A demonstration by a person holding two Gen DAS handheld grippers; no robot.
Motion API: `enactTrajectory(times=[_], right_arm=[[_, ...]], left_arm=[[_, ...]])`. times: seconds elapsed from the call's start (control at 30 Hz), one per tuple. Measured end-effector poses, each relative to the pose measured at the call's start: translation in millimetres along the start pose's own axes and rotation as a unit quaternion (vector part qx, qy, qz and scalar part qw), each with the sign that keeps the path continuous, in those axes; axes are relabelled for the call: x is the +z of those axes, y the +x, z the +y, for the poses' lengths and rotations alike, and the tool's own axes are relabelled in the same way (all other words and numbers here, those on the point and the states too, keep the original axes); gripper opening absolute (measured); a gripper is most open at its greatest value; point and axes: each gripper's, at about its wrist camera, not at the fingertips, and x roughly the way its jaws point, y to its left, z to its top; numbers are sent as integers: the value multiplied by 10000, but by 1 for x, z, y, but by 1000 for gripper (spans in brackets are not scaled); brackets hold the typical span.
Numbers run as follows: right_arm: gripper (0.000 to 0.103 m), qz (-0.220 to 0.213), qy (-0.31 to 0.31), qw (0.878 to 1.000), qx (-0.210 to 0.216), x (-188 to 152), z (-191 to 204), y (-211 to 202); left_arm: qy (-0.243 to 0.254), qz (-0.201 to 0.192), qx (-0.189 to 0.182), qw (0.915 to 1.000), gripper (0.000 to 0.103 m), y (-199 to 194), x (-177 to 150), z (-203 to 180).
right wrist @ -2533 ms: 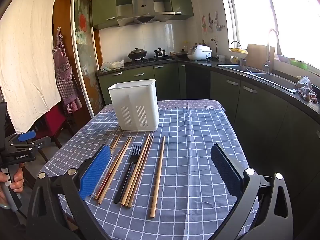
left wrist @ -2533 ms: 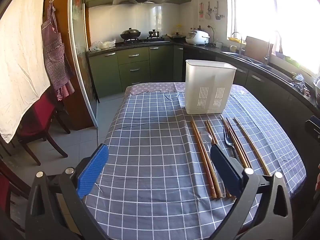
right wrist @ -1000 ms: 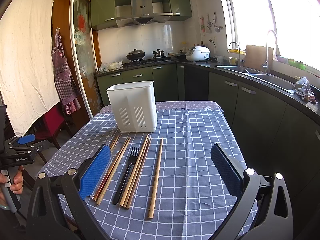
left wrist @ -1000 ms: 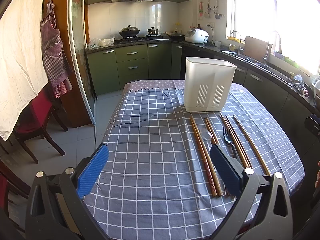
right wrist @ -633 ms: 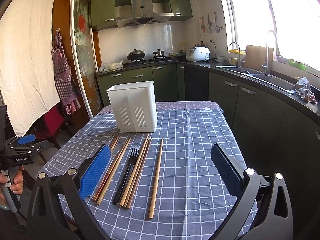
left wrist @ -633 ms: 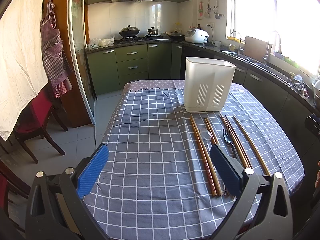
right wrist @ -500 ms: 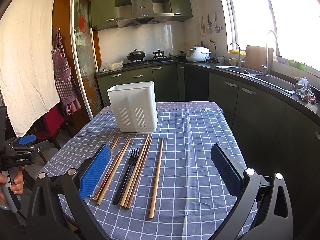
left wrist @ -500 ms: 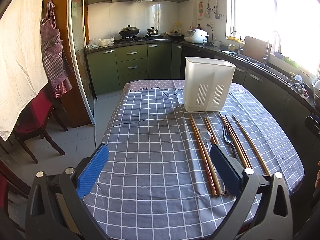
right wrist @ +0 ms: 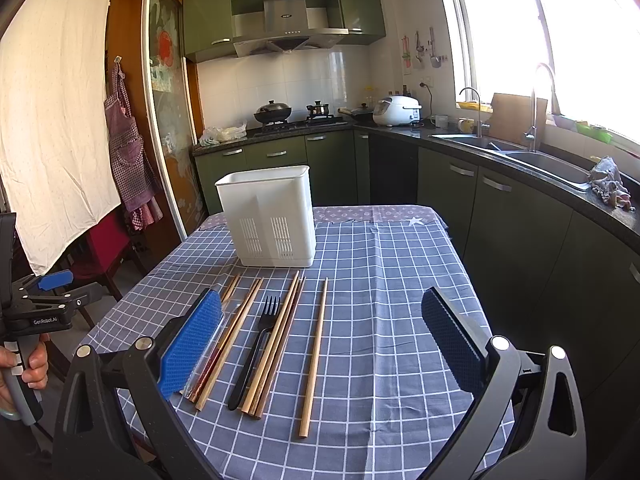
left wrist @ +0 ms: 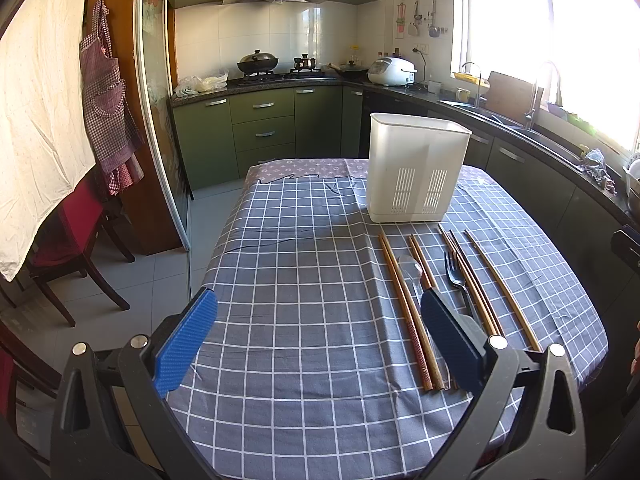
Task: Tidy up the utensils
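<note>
A white slotted utensil holder (left wrist: pixel 416 172) (right wrist: pixel 270 216) stands upright on the grey checked tablecloth (left wrist: pixel 304 300) (right wrist: pixel 384 320). In front of it lie several wooden chopsticks (left wrist: pixel 404 312) (right wrist: pixel 314 354), a black fork (left wrist: pixel 456 280) (right wrist: pixel 256 350) and a clear plastic spoon (left wrist: pixel 412 270), all side by side. My left gripper (left wrist: pixel 316 340) hovers open over the table's near left part, its right finger hiding the utensil handles. My right gripper (right wrist: pixel 320 340) hangs open above the chopsticks' near ends, holding nothing.
Dark green kitchen counters (right wrist: pixel 520 184) with a sink run along the right and back. A red chair (left wrist: pixel 72 240) stands on the tiled floor left of the table. A hand (right wrist: pixel 24 368) holds the left gripper's handle at the right wrist view's left edge.
Both views have shifted only slightly; the utensils and holder lie where they were, and both grippers stay open.
</note>
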Motion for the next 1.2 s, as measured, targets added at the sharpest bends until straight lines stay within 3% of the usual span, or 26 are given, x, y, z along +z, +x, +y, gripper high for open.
enactTrajectory(times=[0.8, 0.9, 1.03, 1.2], right_arm=[[99, 13, -3, 10000, 9, 0, 0, 1], [99, 79, -32, 10000, 15, 1, -1, 4], [99, 374, -273, 9989, -42, 5, -2, 18], [99, 1382, -395, 9896, 22, 13, -12, 69]], left_arm=[[12, 54, -29, 10000, 97, 2, 0, 0], [62, 285, -114, 9995, 97, 16, 1, 0], [112, 1015, -203, 9946, 97, 60, 9, -3], [37, 1877, -591, 9804, 97, 108, 18, -13]])
